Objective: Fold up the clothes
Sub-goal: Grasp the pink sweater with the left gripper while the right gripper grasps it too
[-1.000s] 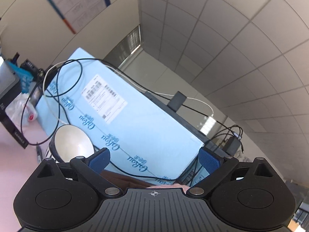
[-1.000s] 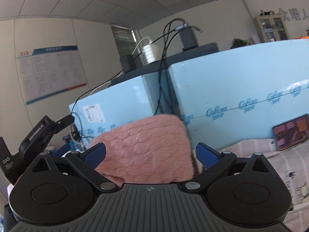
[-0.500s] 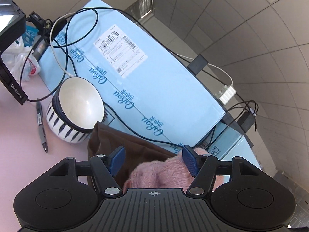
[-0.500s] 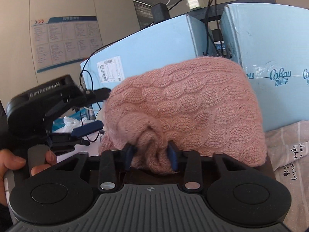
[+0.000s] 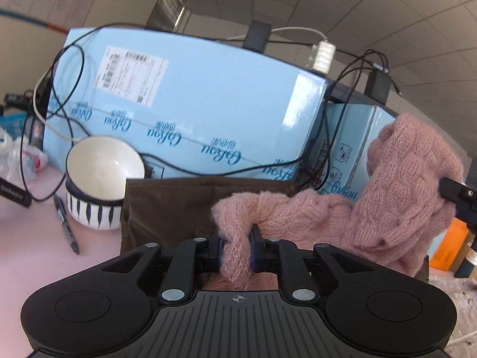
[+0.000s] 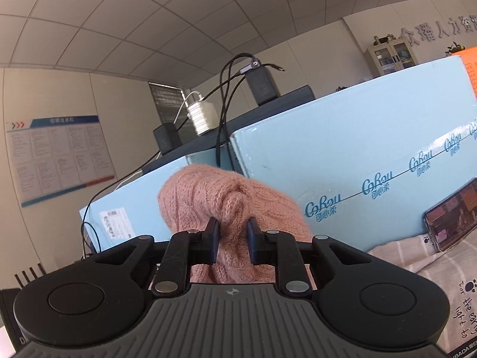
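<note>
A pink cable-knit sweater (image 5: 396,197) hangs in the air, stretched between my two grippers. My left gripper (image 5: 236,243) is shut on one bunched edge of it. My right gripper (image 6: 233,234) is shut on another bunched part of the sweater (image 6: 226,197) and holds it higher; part of the right gripper shows at the right edge of the left wrist view. A folded dark brown garment (image 5: 179,205) lies on the pink table (image 5: 32,238) under the sweater.
A white bowl with black stripes (image 5: 101,179) and a pen (image 5: 65,223) sit left of the brown garment. Light blue cartons (image 5: 193,104) with cables stand behind. A phone (image 6: 450,217) leans on a carton, and a printed grey cloth (image 6: 441,268) lies at the right.
Both grippers went from open to shut on the pink sweater. The right one then lifted its part up; the left one turned right and shut on the sweater's edge.
</note>
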